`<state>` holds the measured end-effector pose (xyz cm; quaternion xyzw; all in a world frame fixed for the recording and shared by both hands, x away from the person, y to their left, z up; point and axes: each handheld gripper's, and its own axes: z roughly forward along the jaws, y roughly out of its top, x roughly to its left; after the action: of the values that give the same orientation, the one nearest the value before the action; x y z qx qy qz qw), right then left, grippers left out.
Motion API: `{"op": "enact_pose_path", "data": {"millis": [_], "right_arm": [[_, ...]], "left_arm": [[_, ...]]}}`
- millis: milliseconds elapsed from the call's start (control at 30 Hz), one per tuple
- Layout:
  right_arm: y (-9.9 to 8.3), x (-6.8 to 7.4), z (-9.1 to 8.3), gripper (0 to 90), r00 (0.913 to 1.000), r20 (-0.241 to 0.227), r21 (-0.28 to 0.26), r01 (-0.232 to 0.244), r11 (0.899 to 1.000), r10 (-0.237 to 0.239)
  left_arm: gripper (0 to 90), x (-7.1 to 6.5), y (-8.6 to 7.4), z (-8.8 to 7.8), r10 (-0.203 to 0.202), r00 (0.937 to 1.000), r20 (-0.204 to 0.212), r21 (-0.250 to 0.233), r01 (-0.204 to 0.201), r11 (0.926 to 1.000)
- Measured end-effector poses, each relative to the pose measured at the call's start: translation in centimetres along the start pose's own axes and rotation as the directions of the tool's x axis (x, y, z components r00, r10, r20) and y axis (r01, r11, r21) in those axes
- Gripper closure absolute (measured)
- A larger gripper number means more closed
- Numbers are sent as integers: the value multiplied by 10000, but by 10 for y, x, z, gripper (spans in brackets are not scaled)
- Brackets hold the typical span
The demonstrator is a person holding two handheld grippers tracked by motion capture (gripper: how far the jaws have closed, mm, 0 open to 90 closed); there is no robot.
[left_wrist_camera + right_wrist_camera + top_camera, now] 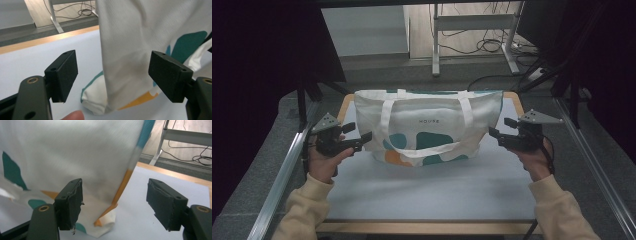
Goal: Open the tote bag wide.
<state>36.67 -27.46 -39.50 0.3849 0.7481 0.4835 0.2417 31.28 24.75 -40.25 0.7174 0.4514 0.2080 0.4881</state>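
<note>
Your right gripper (pixel 115 206) stands wide, pads clear of the white canvas tote bag (pixel 75 157). The bag's orange-edged corner (pixel 106 220) rests on the pale bench (pixel 155 195) between them.

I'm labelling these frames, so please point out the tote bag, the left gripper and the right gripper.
tote bag (pixel 437 112): high view, on its white front panel.
left gripper (pixel 360 136): high view, midway between its fingertips.
right gripper (pixel 500 128): high view, midway between its fingertips.

Light: dim and even, cool, from overhead.
Surroundings: left and right sides in deep darkness.
Shadows: soft, faint beneath the tote bag (pixel 428 125).
Focus: gripper views slightly blurred on the fabric.
Glare: none.
</note>
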Motion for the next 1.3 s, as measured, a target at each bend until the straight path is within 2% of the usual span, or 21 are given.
{"op": "enact_pose_path", "data": {"millis": [167, 267, 567, 600, 667, 733, 767, 833, 867, 933, 1067, 1200, 1300], "right_arm": [[7, -5, 2, 300, 9998, -192, -122, -101, 9999, 99], [13, -6, 9, 300, 9995, -329, 17, -30, 10000, 30], [19, -4, 20, 355, 9975, -698, 209, 115, 9997, -100], [20, -4, 22, 393, 9963, -851, 203, 136, 9997, -119], [20, -4, 22, 412, 9962, -861, 205, 151, 9997, -133], [19, -4, 21, 464, 9966, -793, 207, 235, 9995, -217], [19, -5, 20, 526, 9968, -731, 154, 320, 9994, -308], [19, -5, 19, 549, 9969, -719, 113, 330, 9994, -321], [18, -5, 18, 613, 9972, -626, 108, 426, 9990, -418], [18, -5, 18, 634, 9972, -602, 103, 457, 9989, -450], [16, -2, 17, 771, 9968, -427, -47, 675, 9977, -677], [16, 0, 15, 806, 9959, -359, -163, 826, 9964, -832], [17, 5, 9, 825, 9930, -369, -332, 1112, 9932, -1124]], "left_arm": [[242, 2, 6, 5, 80, 9999, 79, -25, -80, 10000], [269, 1, 11, 10, -8, 9998, 184, -69, 9, 10000], [482, -1, 13, 14, 82, 9984, 560, -57, -79, 10000], [506, -2, 14, 14, 137, 9982, 578, -54, -134, 9999], [527, -3, 14, 14, 240, 9986, 464, -40, -238, 9997], [589, -3, 13, 13, 308, 9988, 381, -31, -307, 9995], [643, -3, 13, 12, 326, 9988, 371, -53, -324, 9995], [661, -3, 12, 11, 343, 9987, 376, -82, -340, 9994], [703, -3, 11, 11, 353, 9985, 425, -120, -348, 9993], [730, -3, 11, 10, 361, 9984, 443, -126, -356, 9993], [761, -3, 9, 11, 453, 9974, 555, -69, -450, 9990], [772, -4, 7, 10, 532, 9972, 522, -38, -531, 9986], [779, -3, 2, 7, 494, 9972, 558, -67, -491, 9988]]}}
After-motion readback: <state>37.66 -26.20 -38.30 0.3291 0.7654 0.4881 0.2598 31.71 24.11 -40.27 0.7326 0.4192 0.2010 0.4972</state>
